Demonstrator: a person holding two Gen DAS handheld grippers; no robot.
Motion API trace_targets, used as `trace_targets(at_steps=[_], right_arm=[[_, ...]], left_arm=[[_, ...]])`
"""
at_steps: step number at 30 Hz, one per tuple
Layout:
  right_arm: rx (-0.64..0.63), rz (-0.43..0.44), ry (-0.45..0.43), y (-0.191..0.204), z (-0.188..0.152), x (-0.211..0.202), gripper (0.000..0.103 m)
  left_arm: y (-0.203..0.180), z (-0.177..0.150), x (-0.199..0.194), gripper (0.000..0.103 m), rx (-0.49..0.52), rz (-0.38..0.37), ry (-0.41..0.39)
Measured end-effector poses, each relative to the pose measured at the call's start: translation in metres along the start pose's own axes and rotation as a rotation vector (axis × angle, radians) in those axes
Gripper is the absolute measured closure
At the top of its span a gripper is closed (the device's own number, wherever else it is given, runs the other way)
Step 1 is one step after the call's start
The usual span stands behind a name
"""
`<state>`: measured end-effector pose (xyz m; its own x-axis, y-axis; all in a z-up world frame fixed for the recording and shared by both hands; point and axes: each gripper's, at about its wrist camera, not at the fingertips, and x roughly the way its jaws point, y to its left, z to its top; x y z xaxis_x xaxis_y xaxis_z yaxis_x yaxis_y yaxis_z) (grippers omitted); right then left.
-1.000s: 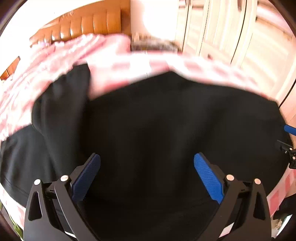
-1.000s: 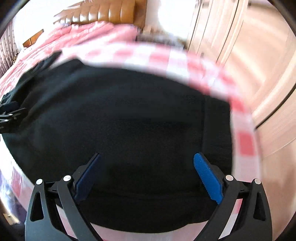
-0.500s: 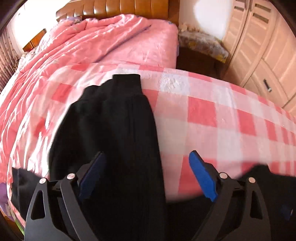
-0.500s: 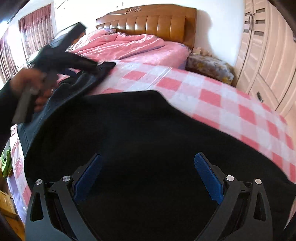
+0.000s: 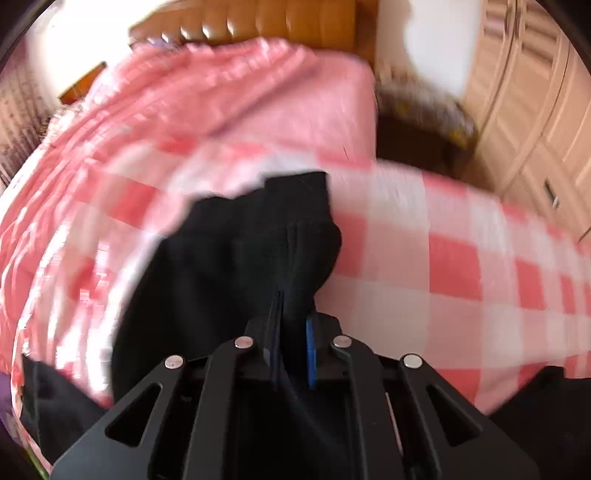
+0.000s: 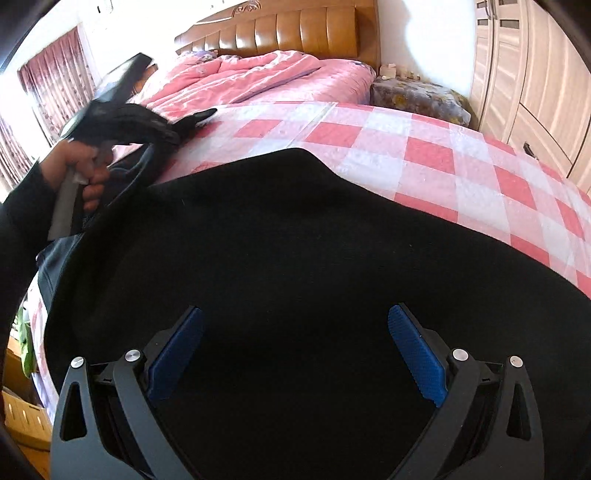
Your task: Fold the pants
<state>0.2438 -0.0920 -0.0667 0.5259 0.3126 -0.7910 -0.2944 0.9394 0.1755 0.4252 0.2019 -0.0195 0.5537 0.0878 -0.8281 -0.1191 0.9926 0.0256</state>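
Note:
Black pants [image 6: 280, 236] lie on a bed with a pink and white checked sheet [image 6: 424, 155]. In the left wrist view one pant leg [image 5: 251, 254] runs forward to its cuff. My left gripper [image 5: 291, 332] is shut on the fabric of that leg; it also shows in the right wrist view [image 6: 136, 125], held by a hand at the far left. My right gripper [image 6: 295, 328] is open and empty, just above the wide body of the pants.
A pink quilt [image 6: 255, 77] and a brown headboard [image 6: 288, 33] lie at the far end. A nightstand with a patterned cover [image 6: 417, 96] and a beige wardrobe [image 6: 532, 74] stand on the right. Boxes [image 6: 22, 417] sit on the floor at the left.
My left gripper has gone from open over the pant leg to shut on it. My right gripper stays open over the pants, with the view shifted slightly.

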Motion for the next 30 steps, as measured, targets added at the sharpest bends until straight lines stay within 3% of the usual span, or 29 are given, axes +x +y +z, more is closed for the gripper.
trace_targets(at_steps=[2, 6, 10, 14, 17, 19, 20, 21, 23, 30], right_arm=[[0.014, 0.015, -0.005, -0.002, -0.001, -0.003, 0.006], [0.003, 0.0, -0.001, 0.002, -0.002, -0.004, 0.006], [0.003, -0.002, -0.001, 0.002, -0.002, -0.004, 0.006], [-0.005, -0.014, 0.005, 0.004, 0.0, -0.002, 0.006], [-0.018, -0.033, 0.013, 0.007, 0.002, 0.002, 0.006], [-0.023, -0.039, 0.016, 0.007, 0.001, 0.002, 0.006], [-0.024, -0.042, 0.016, 0.007, 0.001, 0.002, 0.006], [-0.026, -0.046, 0.017, 0.008, 0.0, 0.002, 0.006], [-0.03, -0.052, 0.02, 0.01, -0.001, 0.001, 0.006], [-0.038, -0.061, 0.023, 0.011, -0.001, 0.003, 0.005]], left_arm=[[0.025, -0.009, -0.04, 0.093, -0.044, -0.022, -0.088], [0.082, -0.045, -0.11, 0.094, -0.097, 0.007, -0.197], [0.139, -0.102, -0.152, 0.094, -0.155, 0.079, -0.212], [0.211, -0.168, -0.149, 0.094, -0.288, 0.134, -0.146], [0.26, -0.211, -0.116, 0.088, -0.379, 0.067, -0.038], [0.272, -0.226, -0.103, 0.084, -0.398, 0.008, -0.026], [0.275, -0.23, -0.102, 0.077, -0.408, -0.01, -0.043], [0.28, -0.233, -0.105, 0.056, -0.425, -0.019, -0.068], [0.286, -0.234, -0.112, 0.032, -0.444, -0.043, -0.108], [0.318, -0.227, -0.116, 0.03, -0.576, -0.254, -0.188]])
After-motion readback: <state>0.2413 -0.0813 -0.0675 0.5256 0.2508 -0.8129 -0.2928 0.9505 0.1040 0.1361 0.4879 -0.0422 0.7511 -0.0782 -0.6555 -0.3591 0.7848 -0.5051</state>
